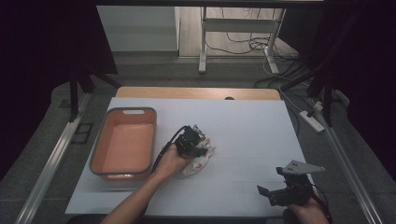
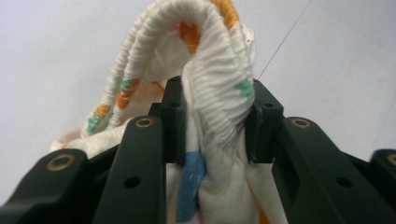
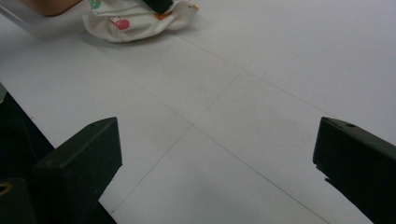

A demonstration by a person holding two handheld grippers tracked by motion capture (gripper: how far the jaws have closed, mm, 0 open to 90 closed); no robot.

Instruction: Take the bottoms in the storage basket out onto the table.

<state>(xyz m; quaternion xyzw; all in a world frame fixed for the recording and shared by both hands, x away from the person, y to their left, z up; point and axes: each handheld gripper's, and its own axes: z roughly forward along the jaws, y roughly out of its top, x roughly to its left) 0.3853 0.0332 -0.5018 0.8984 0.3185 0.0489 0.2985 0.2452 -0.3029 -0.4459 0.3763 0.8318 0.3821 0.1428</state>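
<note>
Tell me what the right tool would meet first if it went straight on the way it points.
Probably the white table sheet, since the right tool tilts down at it. The printed cloth lies farther off, left of that line.

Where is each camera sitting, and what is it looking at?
High view: above the table, looking forward and down at the orange bin, both forearms and grippers.
Left gripper view: on the left gripper, its black jaws shut on the white printed cloth.
Right gripper view: on the right gripper, jaws open over bare table.
Shared: the cloth appears in every view.
</note>
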